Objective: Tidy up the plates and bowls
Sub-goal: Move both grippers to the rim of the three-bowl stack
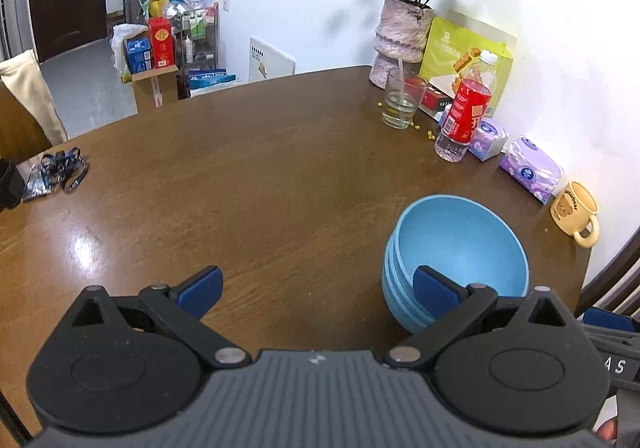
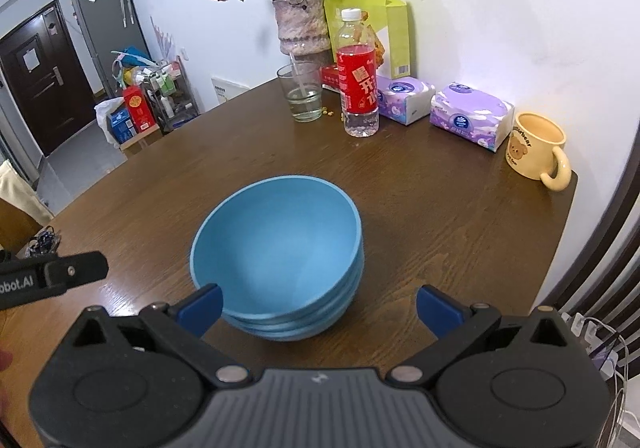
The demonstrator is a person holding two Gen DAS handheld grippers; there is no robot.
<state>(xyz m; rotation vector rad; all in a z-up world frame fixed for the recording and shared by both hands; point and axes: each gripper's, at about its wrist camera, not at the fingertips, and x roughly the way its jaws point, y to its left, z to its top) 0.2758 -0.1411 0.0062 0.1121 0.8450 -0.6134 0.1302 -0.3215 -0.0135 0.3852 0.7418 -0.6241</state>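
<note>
Blue bowls (image 1: pixel 456 260), nested in a stack, sit on the brown wooden tabletop (image 1: pixel 260 176) at about four o'clock in the left wrist view. The left tongs (image 1: pixel 318 288) are spread wide and empty, their right pad overlapping the stack's near rim in the picture; whether it touches is unclear. A glass (image 1: pixel 402 98) stands at one o'clock.

From the right wrist, the bowls (image 2: pixel 276 260) lie dead centre, just ahead of the right tongs (image 2: pixel 318 308), which gape open holding nothing. A yellow mug (image 2: pixel 534 146) sits at two o'clock.
</note>
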